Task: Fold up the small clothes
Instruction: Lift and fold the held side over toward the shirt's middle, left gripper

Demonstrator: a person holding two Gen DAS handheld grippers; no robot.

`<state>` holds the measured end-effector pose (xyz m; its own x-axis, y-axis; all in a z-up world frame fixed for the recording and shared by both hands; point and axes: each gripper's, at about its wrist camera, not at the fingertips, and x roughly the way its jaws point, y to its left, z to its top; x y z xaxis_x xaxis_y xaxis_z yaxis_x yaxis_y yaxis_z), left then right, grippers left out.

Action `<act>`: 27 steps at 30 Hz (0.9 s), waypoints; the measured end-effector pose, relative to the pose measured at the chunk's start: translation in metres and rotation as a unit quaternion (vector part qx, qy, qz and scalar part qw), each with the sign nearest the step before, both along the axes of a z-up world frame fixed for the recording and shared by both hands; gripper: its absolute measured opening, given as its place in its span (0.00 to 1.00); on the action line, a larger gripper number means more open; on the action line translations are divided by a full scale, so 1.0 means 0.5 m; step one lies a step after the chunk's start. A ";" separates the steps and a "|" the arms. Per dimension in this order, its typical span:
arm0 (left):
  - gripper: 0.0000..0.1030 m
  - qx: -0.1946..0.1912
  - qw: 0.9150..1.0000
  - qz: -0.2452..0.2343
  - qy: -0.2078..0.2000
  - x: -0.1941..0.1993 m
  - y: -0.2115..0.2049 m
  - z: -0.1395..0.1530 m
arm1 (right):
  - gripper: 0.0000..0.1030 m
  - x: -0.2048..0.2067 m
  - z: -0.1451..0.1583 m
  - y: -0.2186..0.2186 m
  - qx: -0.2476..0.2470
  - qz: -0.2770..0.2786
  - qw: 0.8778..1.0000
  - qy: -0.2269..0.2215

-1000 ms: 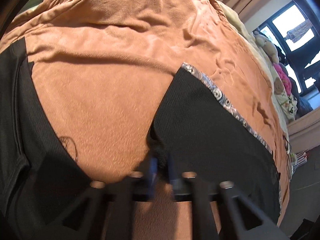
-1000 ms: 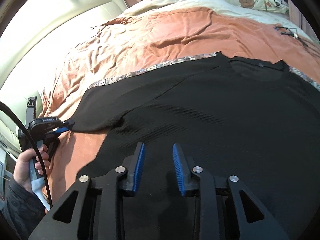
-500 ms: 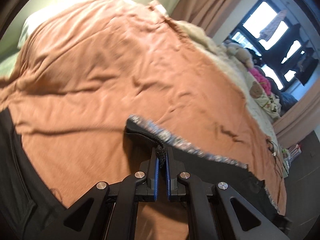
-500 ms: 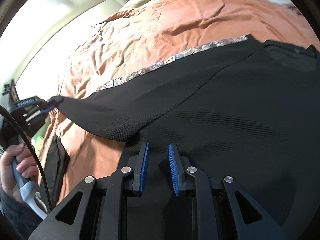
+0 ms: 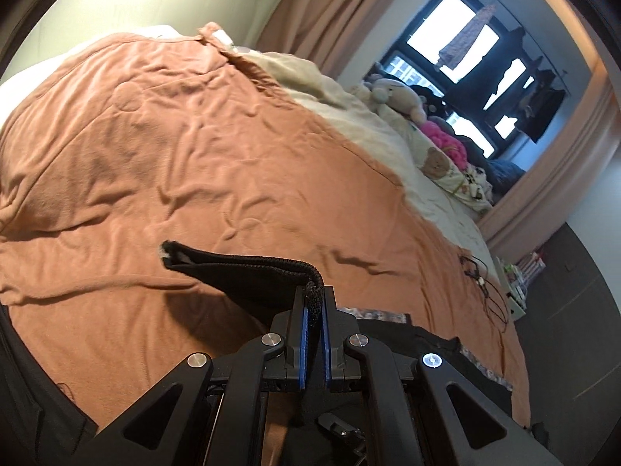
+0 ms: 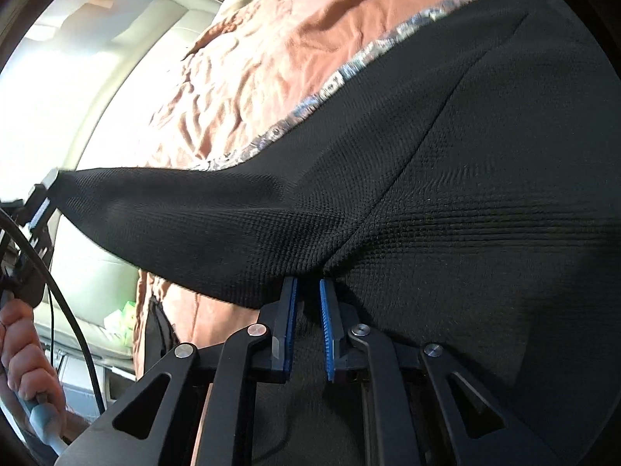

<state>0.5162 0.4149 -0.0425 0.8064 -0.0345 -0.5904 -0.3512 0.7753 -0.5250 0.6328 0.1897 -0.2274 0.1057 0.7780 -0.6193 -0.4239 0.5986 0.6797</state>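
Note:
A black knit garment [image 6: 446, 178] with a patterned silver trim [image 6: 349, 70] lies on an orange bedspread [image 5: 163, 147]. My left gripper [image 5: 315, 303] is shut on the end of its sleeve [image 5: 248, 275] and holds it lifted off the bed; the same gripper shows at the left edge of the right wrist view [image 6: 42, 198], the sleeve stretched taut to it. My right gripper [image 6: 308, 291] has its jaws a little apart at the underarm, where sleeve meets body, with fabric bunched at the tips.
Stuffed toys [image 5: 399, 97] and a cream blanket [image 5: 349, 108] lie at the bed's far side by a window. Cables [image 5: 481, 279] rest near the right bed edge. Another dark garment [image 5: 23, 388] lies at the lower left. A padded headboard [image 6: 128, 50] stands behind.
My left gripper has lifted the sleeve end up and away, stretching it out. My right gripper has moved forward to the underarm and its jaws have narrowed.

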 end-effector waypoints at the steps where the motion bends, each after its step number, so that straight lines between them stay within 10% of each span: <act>1: 0.05 -0.003 1.000 -0.009 -0.005 0.003 -0.008 0.006 | 0.08 -0.001 0.009 -0.008 -0.005 -0.005 1.000 -0.009; 8: 0.05 -0.007 0.998 -0.058 -0.023 0.022 -0.095 0.043 | 0.13 -0.010 0.059 -0.102 -0.007 -0.031 0.999 -0.037; 13: 0.05 -0.006 0.995 -0.099 -0.028 0.034 -0.168 0.061 | 0.62 -0.022 0.105 -0.170 -0.022 -0.068 0.994 -0.080; 23: 0.06 -0.013 0.983 -0.179 0.026 0.057 -0.317 0.008 | 0.68 -0.039 0.129 -0.269 -0.027 -0.101 0.989 -0.101; 26: 0.27 -0.026 0.978 -0.201 0.055 0.062 -0.338 -0.016 | 0.68 -0.050 0.140 -0.272 -0.030 -0.102 0.989 -0.099; 27: 0.48 -0.025 0.977 -0.204 0.058 0.058 -0.341 -0.018 | 0.68 -0.054 0.149 -0.285 -0.032 -0.103 0.989 -0.101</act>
<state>0.5454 0.2444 -0.0514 0.6467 -0.3707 -0.6666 -0.0780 0.8373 -0.5412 0.6060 0.0470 -0.1528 0.3838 0.6873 -0.6167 -0.4125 0.7251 0.5515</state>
